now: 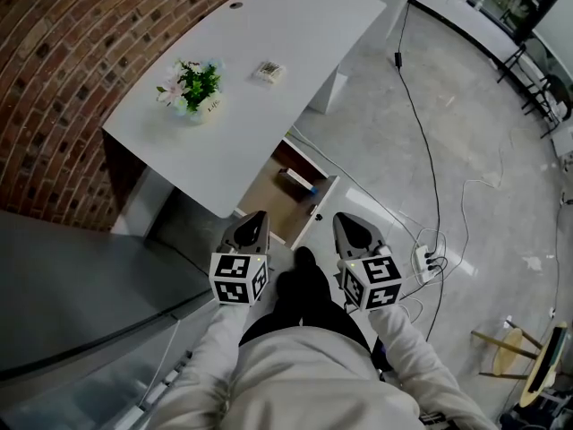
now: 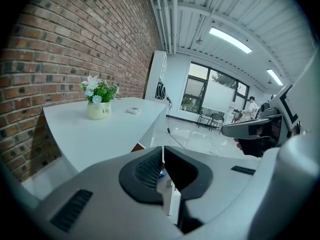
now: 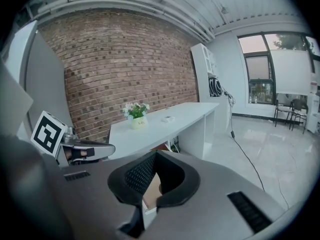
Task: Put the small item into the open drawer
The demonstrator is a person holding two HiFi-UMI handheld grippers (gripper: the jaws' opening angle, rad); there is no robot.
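A: What is on my far left?
B: A brick wall (image 1: 54,52). Next to it is the white desk (image 1: 295,16). 1 flower pot (image 1: 192,90) stands at the near end of the desk.
A: And my left claw?
B: Your left claw (image 1: 255,218) is clenched. Its 2 tips touch, and you hold nothing in it. It hangs close to the open drawer (image 1: 269,195).
A: Where is the small thing?
B: I see 2 small things. 1 small packet (image 1: 269,70) lies on the desk, right of the flower pot and apart from it. 1 small white and blue item (image 1: 298,179) lies inside the drawer. I cannot tell which one you mean.
A: And my right claw?
B: Your right claw (image 1: 345,220) is clenched too, with nothing in it. It hangs just right of the drawer's white front.
A: What is farther right?
B: A white power strip (image 1: 425,260) lies on the shiny floor, with thin cables (image 1: 421,141) running from it.
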